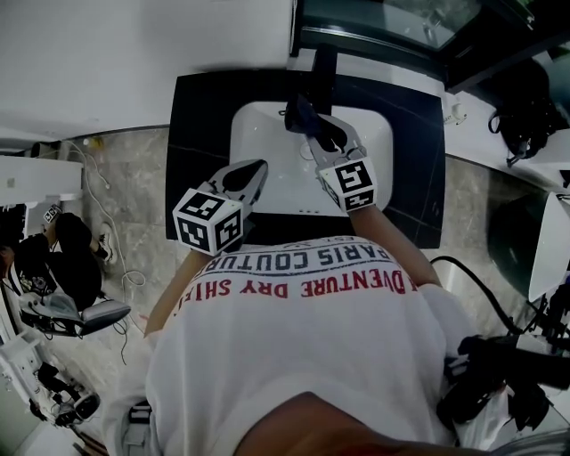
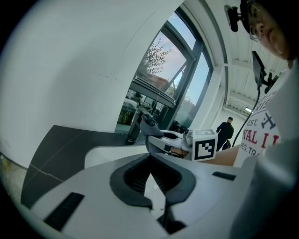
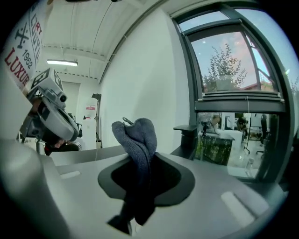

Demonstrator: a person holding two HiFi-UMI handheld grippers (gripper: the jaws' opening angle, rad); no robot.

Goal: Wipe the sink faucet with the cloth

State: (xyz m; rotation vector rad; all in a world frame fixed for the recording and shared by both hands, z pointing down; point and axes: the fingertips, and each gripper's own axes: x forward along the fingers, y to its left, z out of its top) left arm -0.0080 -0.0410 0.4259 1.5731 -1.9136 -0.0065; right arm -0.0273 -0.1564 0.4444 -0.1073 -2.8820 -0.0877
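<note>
A dark grey-blue cloth (image 1: 301, 114) is pinched in my right gripper (image 1: 309, 127), which is shut on it over the back of the white sink basin (image 1: 267, 142), just in front of the dark faucet (image 1: 322, 67). In the right gripper view the cloth (image 3: 137, 137) bulges up from between the jaws of the right gripper (image 3: 139, 173). My left gripper (image 1: 256, 169) hangs over the basin's front left, shut with nothing in it. In the left gripper view the jaws of the left gripper (image 2: 152, 179) meet, and beyond them stand the faucet (image 2: 134, 126), the cloth (image 2: 149, 127) and the right gripper (image 2: 174, 140).
The basin is set in a dark counter (image 1: 200, 134) against a white wall (image 1: 134, 53), with a window (image 1: 401, 22) behind the faucet. A black bag (image 1: 524, 116) lies at the right. Cables and gear (image 1: 62, 294) cover the floor at the left.
</note>
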